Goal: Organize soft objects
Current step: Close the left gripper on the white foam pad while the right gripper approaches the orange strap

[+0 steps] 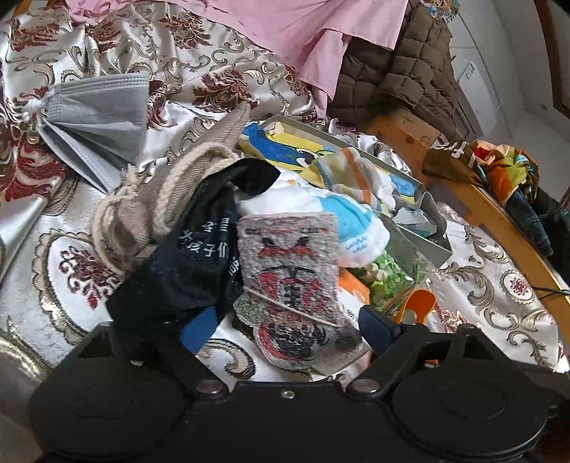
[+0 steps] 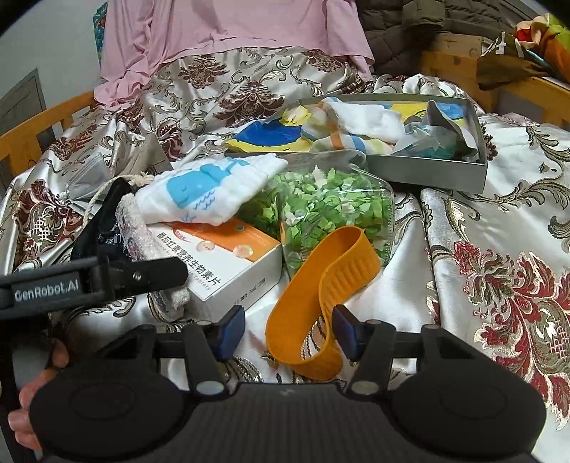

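Observation:
In the left wrist view my left gripper (image 1: 288, 324) is open, its blue pads standing clear on either side of a bubble-wrapped packet with a red pattern (image 1: 288, 270). A black cloth with white print (image 1: 185, 256) drapes over its left finger. Behind lie a beige drawstring bag (image 1: 142, 203) and a white cloth with a blue whale (image 1: 342, 220). My right gripper (image 2: 289, 331) is open around an orange rubber band loop (image 2: 320, 295) lying on the bedspread. Its right pad is at the band's side and its left pad stands apart. The whale cloth (image 2: 203, 192) rests on a white and orange box (image 2: 228, 256).
A grey tin tray (image 2: 427, 174) holds striped socks and small cloths. A clear container of green bits (image 2: 331, 206) lies before it. A grey face mask (image 1: 96, 117), pink sheet (image 1: 285, 28) and brown quilted jacket (image 1: 402, 71) lie farther back. Wooden bed frame (image 1: 491, 210) runs along the right.

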